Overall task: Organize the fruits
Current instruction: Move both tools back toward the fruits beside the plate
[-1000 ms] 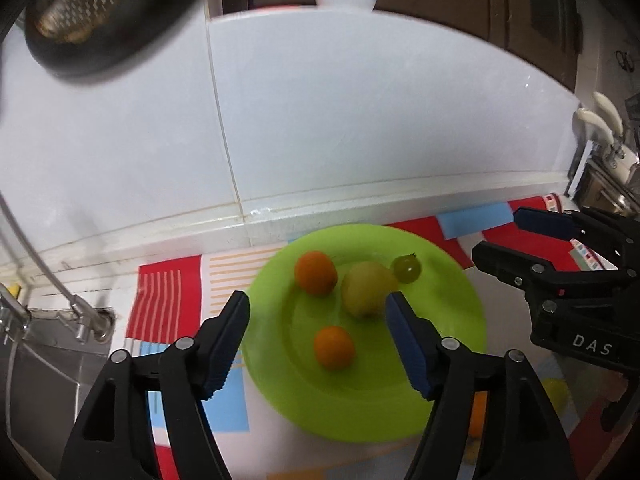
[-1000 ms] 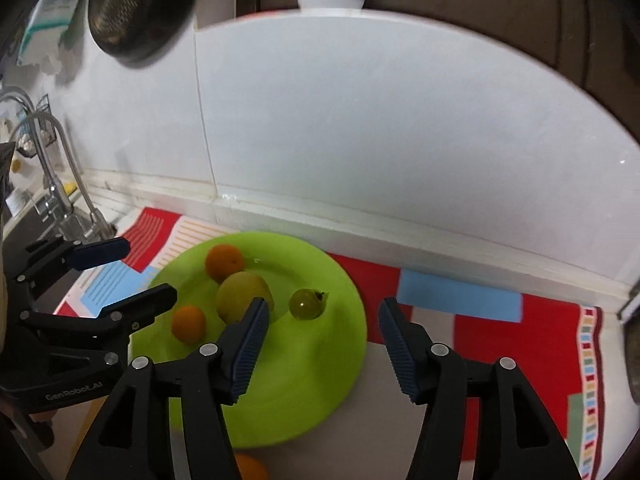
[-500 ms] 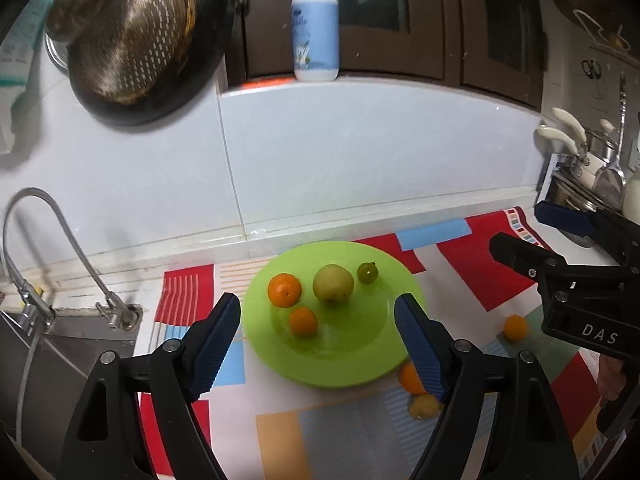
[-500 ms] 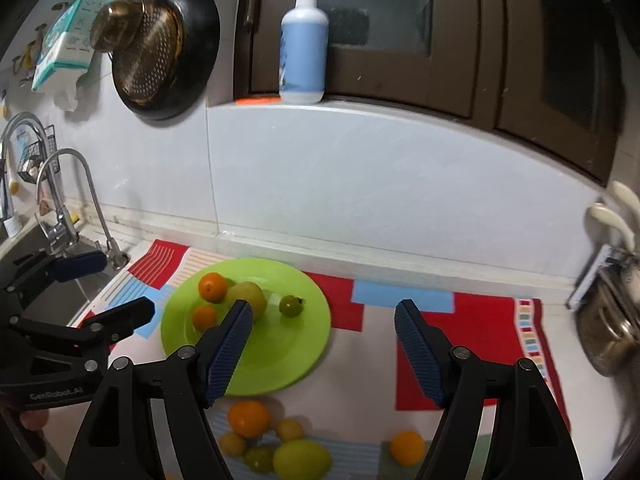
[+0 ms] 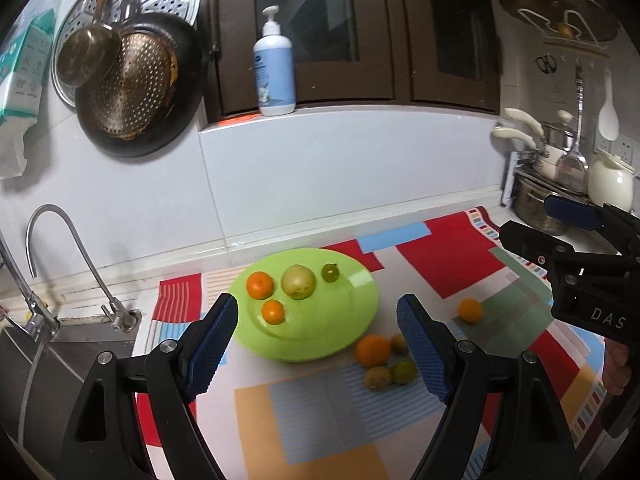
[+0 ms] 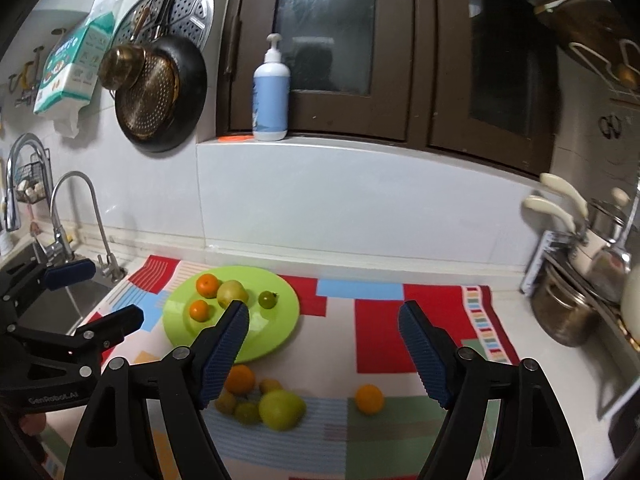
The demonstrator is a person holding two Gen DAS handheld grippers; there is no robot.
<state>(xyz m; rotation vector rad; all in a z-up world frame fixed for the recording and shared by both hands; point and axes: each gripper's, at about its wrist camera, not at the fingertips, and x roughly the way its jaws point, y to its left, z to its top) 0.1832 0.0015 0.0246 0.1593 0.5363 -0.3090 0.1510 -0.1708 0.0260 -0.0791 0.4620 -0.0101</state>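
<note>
A lime green plate (image 5: 352,320) (image 6: 276,320) lies on a colourful mat and holds two small oranges (image 5: 260,285), a yellow-green pear (image 5: 298,287) and a small green fruit (image 5: 330,272). Loose fruit lies in front of the plate: an orange (image 5: 373,350) (image 6: 239,379), several small yellow-green fruits (image 6: 247,412), a large green fruit (image 6: 281,409) and a lone orange (image 5: 470,309) (image 6: 369,399). My left gripper (image 5: 318,344) is open and empty above the mat's front. My right gripper (image 6: 324,348) is open and empty, raised over the loose fruit.
A sink with taps (image 5: 80,264) lies at the left. Pots and a kettle (image 6: 580,300) stand at the right. A soap bottle (image 5: 275,76) stands on the sill, and pans (image 5: 132,88) hang on the tiled wall behind.
Both grippers have pulled back and up from the plate, so the whole counter and the loose fruit have come into view. Both stay open and empty.
</note>
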